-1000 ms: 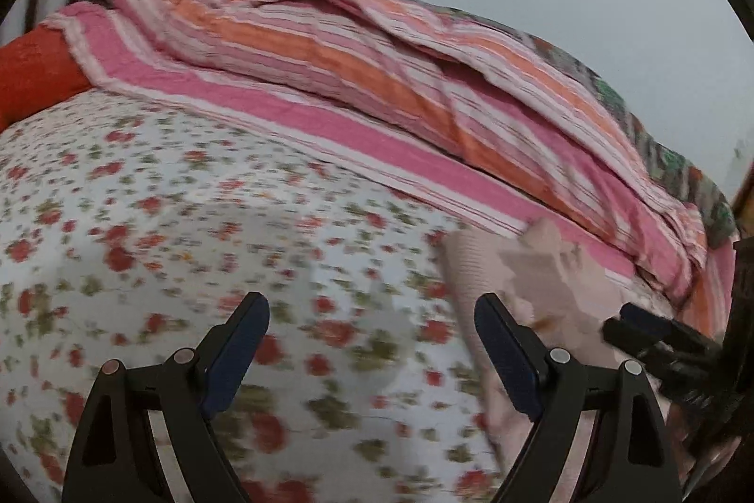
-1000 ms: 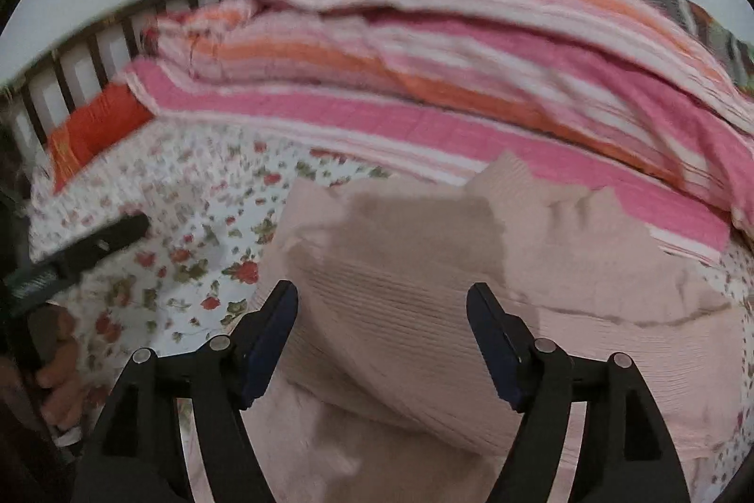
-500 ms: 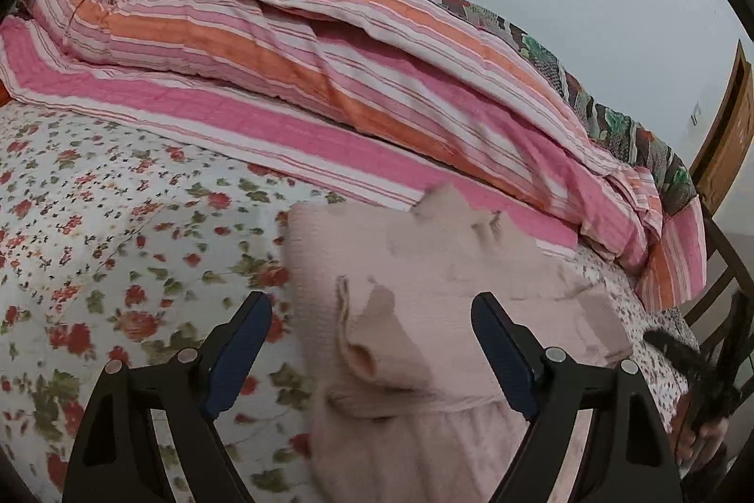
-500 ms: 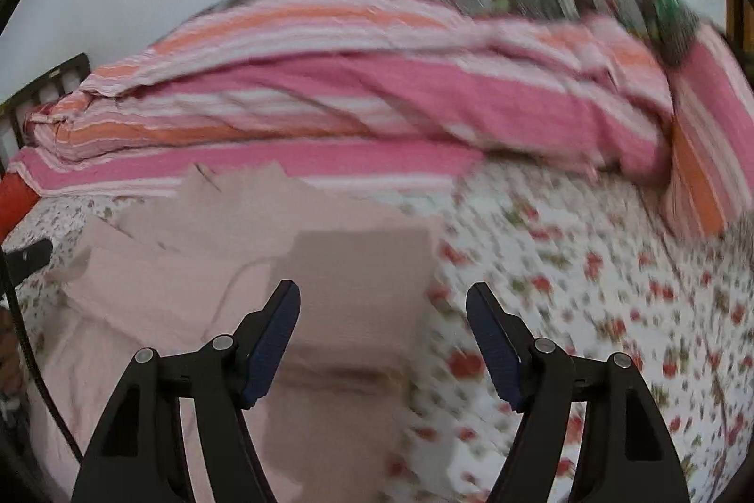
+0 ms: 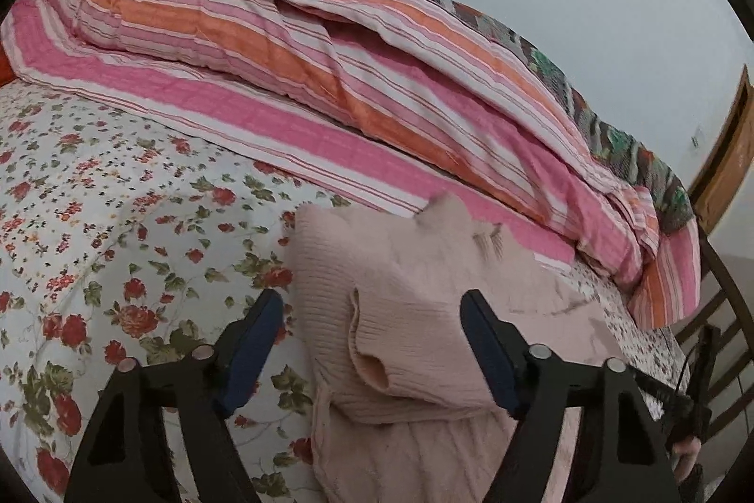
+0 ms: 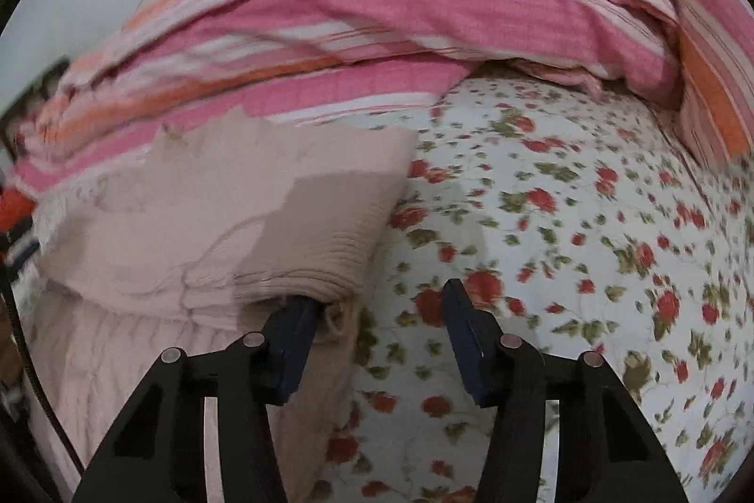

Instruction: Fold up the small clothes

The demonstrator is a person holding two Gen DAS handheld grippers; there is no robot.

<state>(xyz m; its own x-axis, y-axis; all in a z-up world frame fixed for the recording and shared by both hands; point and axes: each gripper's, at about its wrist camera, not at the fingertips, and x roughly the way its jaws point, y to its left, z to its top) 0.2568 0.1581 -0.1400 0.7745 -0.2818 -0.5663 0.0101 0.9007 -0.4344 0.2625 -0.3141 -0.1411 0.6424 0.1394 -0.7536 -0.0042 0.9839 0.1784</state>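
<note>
While both grippers point down at the bed, the pink knit garment (image 5: pixel 405 314) lies partly folded on the floral bedsheet (image 5: pixel 94 248), just in front of the rolled striped quilt (image 5: pixel 330 78). The left gripper (image 5: pixel 372 342) is closing: its jaws stand fairly wide, straddling the garment's near-left folded corner, and neither pad presses on the fabric. The right gripper (image 6: pixel 377 328) is also closing, at about half span; its left finger (image 6: pixel 292 342) touches the right-hand edge of the folded layer, its other finger (image 6: pixel 464 338) stands over bare sheet, and nothing is clamped. Right-wrist view is motion-blurred.
</note>
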